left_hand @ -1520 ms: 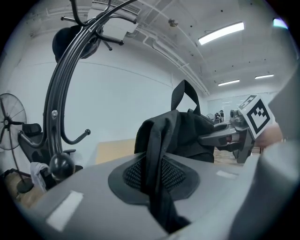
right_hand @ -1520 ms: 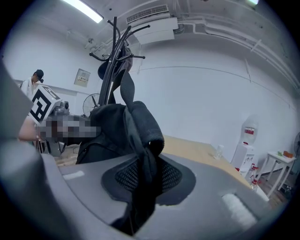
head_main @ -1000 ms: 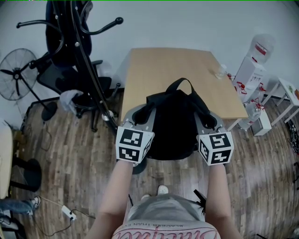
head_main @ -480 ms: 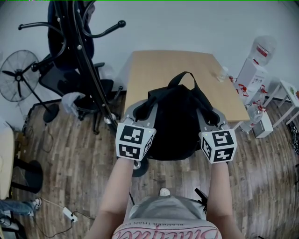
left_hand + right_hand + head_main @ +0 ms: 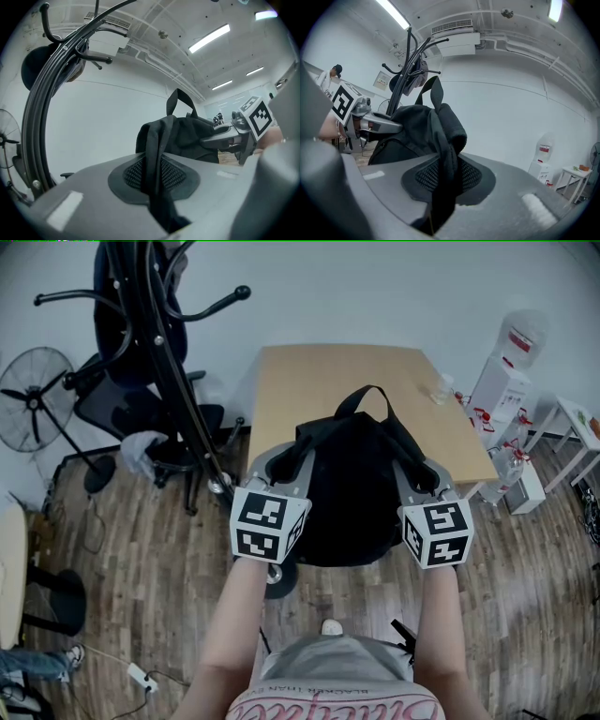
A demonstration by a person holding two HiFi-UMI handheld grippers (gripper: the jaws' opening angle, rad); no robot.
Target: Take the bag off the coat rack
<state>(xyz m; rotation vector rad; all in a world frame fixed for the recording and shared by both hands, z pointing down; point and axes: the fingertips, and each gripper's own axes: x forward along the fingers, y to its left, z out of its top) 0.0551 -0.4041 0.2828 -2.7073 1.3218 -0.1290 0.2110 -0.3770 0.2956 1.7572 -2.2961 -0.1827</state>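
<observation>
the bag (image 5: pixel 349 488) is off the rack (image 5: pixel 167 362), hanging between both tongs by the table (image 5: pixel 300 381). the left tongs (image 5: pixel 284 468) and right tongs (image 5: pixel 419 476) are each nearly shut, pinching a strap (image 5: pixel 152 178). next, i think, it needs a spot to go down.

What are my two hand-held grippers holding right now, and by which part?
The black backpack: left hand-held gripper shut on one strap, right hand-held gripper shut on the other strap.
</observation>
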